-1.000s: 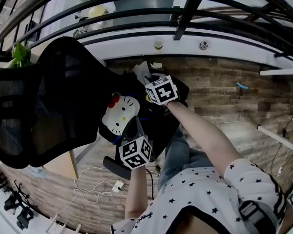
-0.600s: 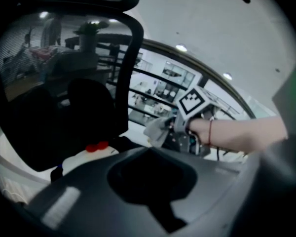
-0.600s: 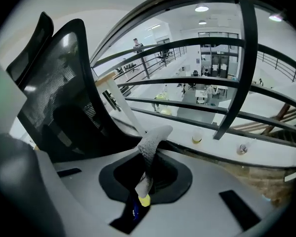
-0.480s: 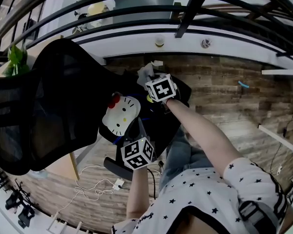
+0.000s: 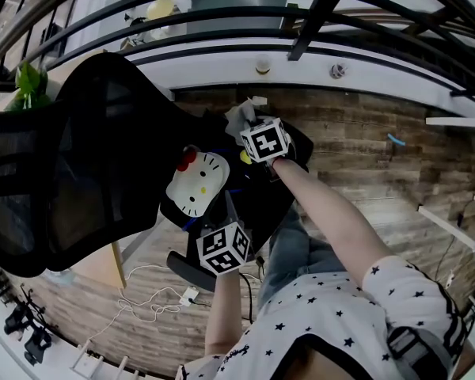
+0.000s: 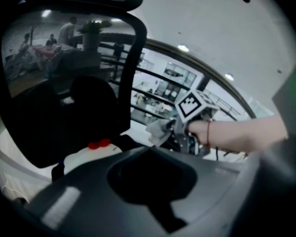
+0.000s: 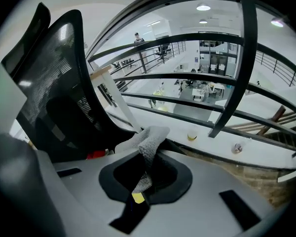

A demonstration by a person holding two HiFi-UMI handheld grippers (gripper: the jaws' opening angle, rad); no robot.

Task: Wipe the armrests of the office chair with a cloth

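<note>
A black mesh office chair (image 5: 71, 180) fills the left of the head view, with a white cat-face cushion (image 5: 194, 184) on its seat. My right gripper (image 5: 248, 127) is over the far armrest (image 5: 297, 145), shut on a grey cloth (image 5: 237, 117). In the right gripper view the cloth (image 7: 149, 142) bunches up out of the jaws (image 7: 143, 181). My left gripper (image 5: 224, 212) hovers above the near armrest (image 5: 186, 269). In the left gripper view its jaws (image 6: 150, 181) look shut with nothing in them, and the cloth (image 6: 158, 130) shows ahead beside the chair back (image 6: 64, 98).
Black railing bars (image 5: 222, 22) curve across the top, just beyond the chair. A white cable with a plug (image 5: 154, 303) lies on the wooden floor (image 5: 364, 157) at lower left. A green plant (image 5: 30, 81) stands at far left. White shelf edges (image 5: 451, 121) stick in at right.
The right gripper and the cloth have shifted slightly up and right over the far armrest. The left gripper has hardly moved.
</note>
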